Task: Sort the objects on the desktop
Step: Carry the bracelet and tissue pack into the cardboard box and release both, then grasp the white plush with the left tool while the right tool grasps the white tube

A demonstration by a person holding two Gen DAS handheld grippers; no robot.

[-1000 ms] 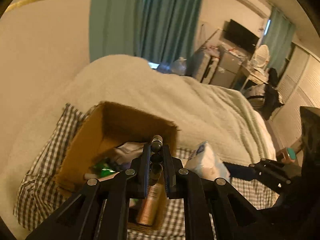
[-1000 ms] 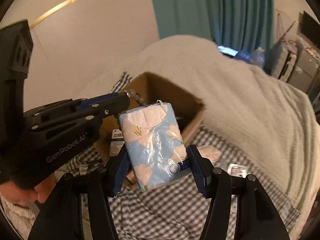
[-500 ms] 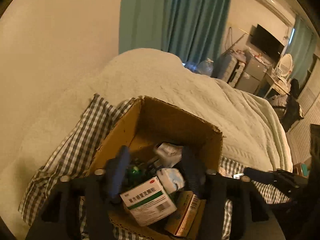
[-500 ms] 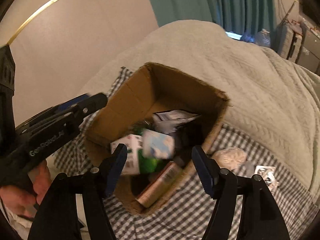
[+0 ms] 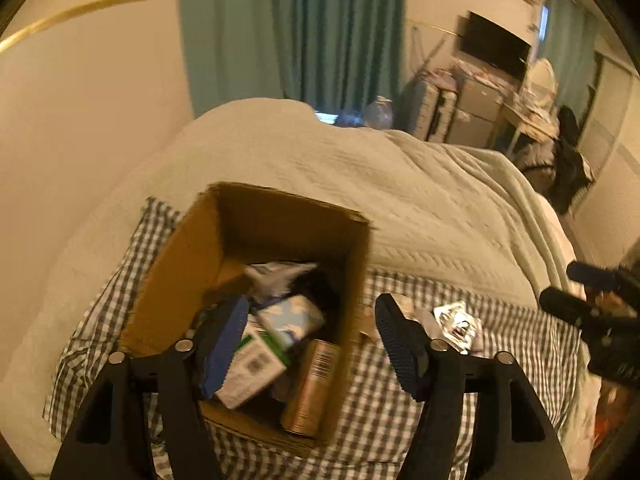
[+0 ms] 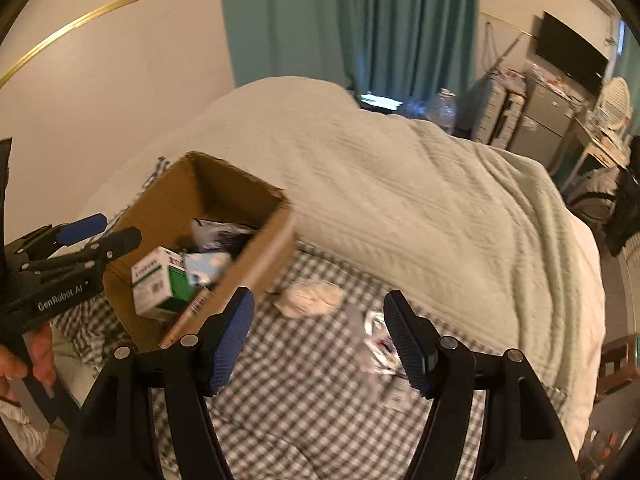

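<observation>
both grippers, left [image 5: 310, 344] and right [image 6: 320, 338], are held wide and empty (the left jaws have just been opening). the loose packets [image 6: 378, 338] beside the box [image 6: 256, 268] may be pinched with the cloth [image 6: 304, 400].

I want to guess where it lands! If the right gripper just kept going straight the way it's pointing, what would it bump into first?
Probably the checked cloth on the bed. The right gripper is open and empty, aimed down at bare cloth between the crumpled white wad and the foil packets. Depth is hard to judge.
</observation>
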